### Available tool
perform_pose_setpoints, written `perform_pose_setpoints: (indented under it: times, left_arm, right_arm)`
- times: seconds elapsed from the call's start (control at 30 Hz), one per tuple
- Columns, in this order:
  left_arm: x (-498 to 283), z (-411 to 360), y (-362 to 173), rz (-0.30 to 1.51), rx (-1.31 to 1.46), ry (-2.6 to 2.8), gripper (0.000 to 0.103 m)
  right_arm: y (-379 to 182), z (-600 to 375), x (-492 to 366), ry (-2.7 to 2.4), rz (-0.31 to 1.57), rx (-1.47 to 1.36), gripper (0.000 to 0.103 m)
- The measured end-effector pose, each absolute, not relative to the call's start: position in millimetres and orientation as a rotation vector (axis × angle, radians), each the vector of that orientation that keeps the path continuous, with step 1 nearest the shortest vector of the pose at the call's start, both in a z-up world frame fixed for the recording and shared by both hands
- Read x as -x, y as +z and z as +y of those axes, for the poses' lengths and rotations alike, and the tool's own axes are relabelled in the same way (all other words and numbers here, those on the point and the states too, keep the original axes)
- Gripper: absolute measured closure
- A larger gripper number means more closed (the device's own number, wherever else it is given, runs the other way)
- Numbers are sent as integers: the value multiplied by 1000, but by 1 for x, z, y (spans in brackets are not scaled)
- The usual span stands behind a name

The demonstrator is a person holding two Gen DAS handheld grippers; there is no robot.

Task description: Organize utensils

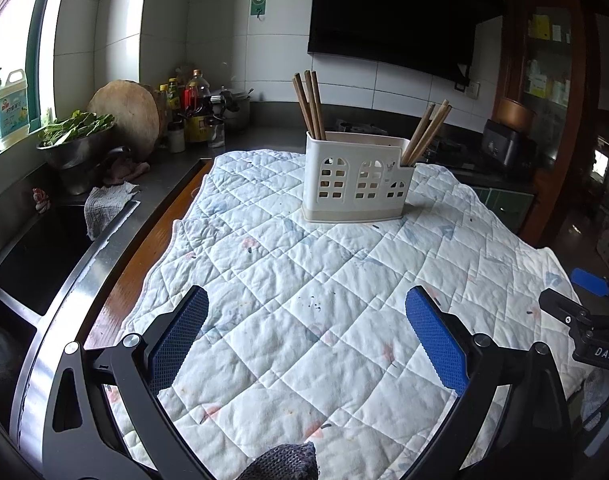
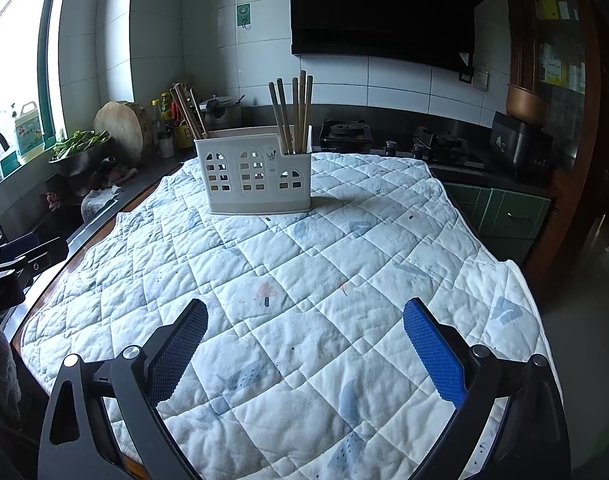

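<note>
Left wrist view: left tool (image 1: 306, 332) spread wide, empty, low over the quilt (image 1: 288, 280) on the worktop. Caddy (image 1: 356, 178) stands dead ahead, toward the worktop's far edge, well apart. Chopsticks (image 1: 310, 106) upright in its left end, a second bunch (image 1: 426, 132) leaning right from its right end. Right tool (image 1: 584, 320) partly visible at the right edge.

Right wrist view: right tool (image 2: 304, 344) likewise spread, empty. Caddy (image 2: 254, 178) ahead, slightly left; chopsticks (image 2: 294, 114) near-vertical. Neither tool clearly nearer. No loose utensils visible; task looks nearly complete.
</note>
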State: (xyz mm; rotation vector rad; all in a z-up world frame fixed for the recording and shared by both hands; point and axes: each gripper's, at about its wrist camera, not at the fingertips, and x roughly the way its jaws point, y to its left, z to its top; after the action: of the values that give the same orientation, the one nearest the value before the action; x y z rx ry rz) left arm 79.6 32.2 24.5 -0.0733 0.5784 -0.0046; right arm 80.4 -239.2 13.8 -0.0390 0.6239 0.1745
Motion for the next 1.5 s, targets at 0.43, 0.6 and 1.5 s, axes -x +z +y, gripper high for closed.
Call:
perform_pose_setpoints:
  times: [0.43,0.6,1.5]
  left_arm:
    - [-78,30,17,595,62,-2,5]
    - [-79,30,15,601,60,-2,5]
    - [-82,25,5,627,51,-5,5]
  right_arm:
    - [10,-237,-79,179,638,46,8]
    - [8,-237,-79,181,645,45,8]
    - [2,-236,-82,190,659,37,8]
